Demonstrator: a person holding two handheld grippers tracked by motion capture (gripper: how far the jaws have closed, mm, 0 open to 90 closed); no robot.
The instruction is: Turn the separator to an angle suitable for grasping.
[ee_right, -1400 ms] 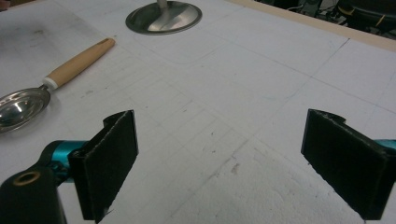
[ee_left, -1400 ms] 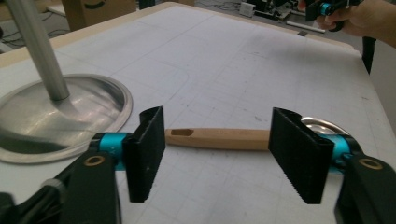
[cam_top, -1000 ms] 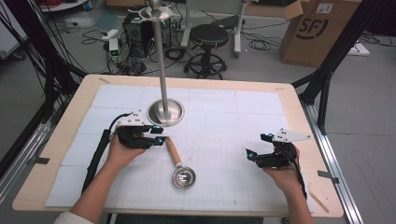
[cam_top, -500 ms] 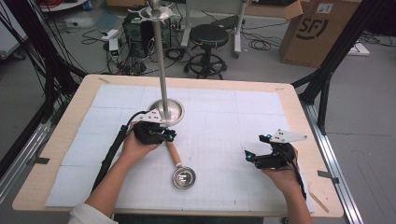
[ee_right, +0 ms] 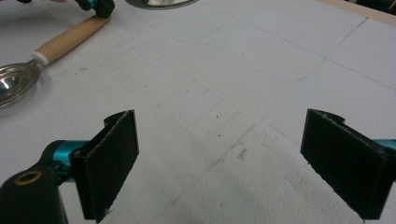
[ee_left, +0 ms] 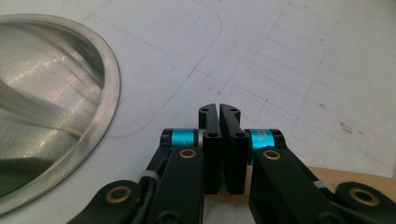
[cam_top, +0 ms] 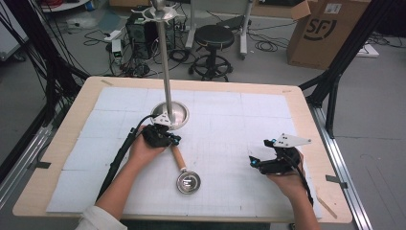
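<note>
High view: ladle [cam_top: 184, 173] lies flat on the white grid mat [cam_top: 230, 120], near-centre. Its steel bowl faces up toward my edge, and the wooden handle [cam_top: 178, 156] runs far-left toward the round base [cam_top: 182, 120] of the metal stand [cam_top: 165, 62].

L gripper [cam_top: 173, 141] sits right at the handle's far end, just near of the base rim. I went for that end because it leaves the bowl free and gives a long lever for lifting.

Left gripper view: my L gripper [ee_left: 219, 109] has its jaws just closed, pads nearly meeting w/ a thin slit between them. No object seen btw the tips. Wood [ee_left: 359, 175] shows under and behind the jaws, so I can't tell if anything thin is pinched. My read is the grip isn't confirmed.

Right gripper view: R gripper [ee_right: 222, 119] is wide open and holds nothing, over bare mat well right of the ladle. It's parked clear, prob. as standby for a hand-off or to steady the stand.
</note>
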